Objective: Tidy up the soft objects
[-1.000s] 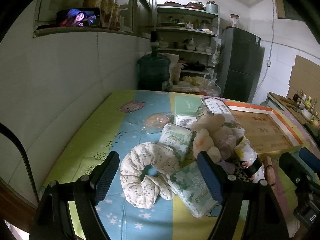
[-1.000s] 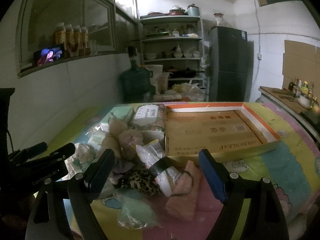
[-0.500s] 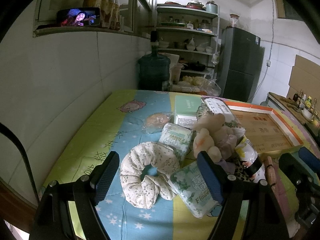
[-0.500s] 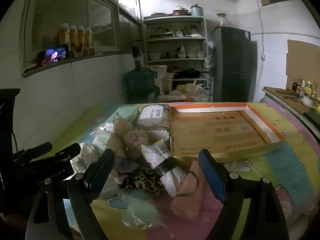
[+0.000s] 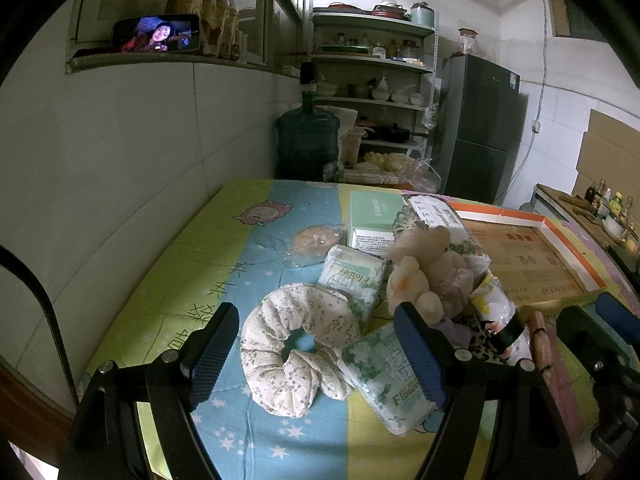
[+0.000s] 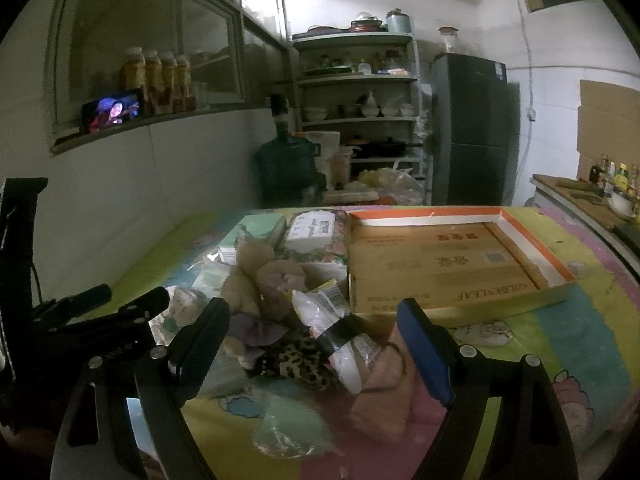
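A pile of soft things lies on the colourful cloth. In the left wrist view I see a floral ring pillow (image 5: 298, 340), tissue packs (image 5: 390, 372) (image 5: 352, 280) and a teddy bear (image 5: 420, 272). My left gripper (image 5: 316, 356) is open and empty, just in front of the pillow. In the right wrist view my right gripper (image 6: 312, 348) is open and empty above a leopard-print cloth (image 6: 298, 362), a pink cloth (image 6: 384, 392) and a taped white bag (image 6: 340, 336). The teddy bear also shows in the right wrist view (image 6: 260, 272).
An open cardboard box (image 6: 452, 256) with an orange rim sits at the right of the pile. A green box (image 5: 374, 218) and a wrapped bun (image 5: 314, 242) lie behind. A wall runs along the left; a water jug (image 5: 306, 144), shelves and fridge stand behind.
The right wrist view has risen and shifted slightly, so the pile sits a little lower in it. The left gripper has barely moved. Both stay open.
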Tool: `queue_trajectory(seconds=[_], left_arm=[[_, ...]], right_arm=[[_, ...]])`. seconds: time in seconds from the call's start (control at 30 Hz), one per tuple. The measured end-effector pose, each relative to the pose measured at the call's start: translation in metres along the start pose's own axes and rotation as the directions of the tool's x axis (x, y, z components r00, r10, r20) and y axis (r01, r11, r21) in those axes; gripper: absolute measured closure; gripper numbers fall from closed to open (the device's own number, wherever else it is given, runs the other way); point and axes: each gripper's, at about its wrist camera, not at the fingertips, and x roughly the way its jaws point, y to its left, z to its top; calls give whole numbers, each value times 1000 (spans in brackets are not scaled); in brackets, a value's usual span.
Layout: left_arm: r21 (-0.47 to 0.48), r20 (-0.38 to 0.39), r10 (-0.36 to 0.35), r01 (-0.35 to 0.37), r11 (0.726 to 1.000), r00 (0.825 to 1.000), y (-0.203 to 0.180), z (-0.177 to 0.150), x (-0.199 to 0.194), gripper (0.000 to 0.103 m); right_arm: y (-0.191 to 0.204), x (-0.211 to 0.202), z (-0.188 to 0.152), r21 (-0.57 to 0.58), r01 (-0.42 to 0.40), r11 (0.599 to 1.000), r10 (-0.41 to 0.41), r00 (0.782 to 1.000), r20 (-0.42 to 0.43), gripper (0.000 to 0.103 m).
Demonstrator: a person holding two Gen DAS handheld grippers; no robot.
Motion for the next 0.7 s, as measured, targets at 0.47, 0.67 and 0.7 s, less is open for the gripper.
queue_trajectory(seconds=[0.47,0.67,0.7], left_arm=[[3,-2,2,-2,1000,1000,1,-1,0,24],[3,-1,1,-1,1000,1000,1,-1,0,24],[3,-1,1,-1,1000,1000,1,-1,0,24]], right_arm=[[2,1,0,-6,-9,1000,9,1000,-1,16],[3,1,0,-6,-10,1000,10,1000,0,16],[3,1,0,-7,-10,1000,10,1000,-1,16]])
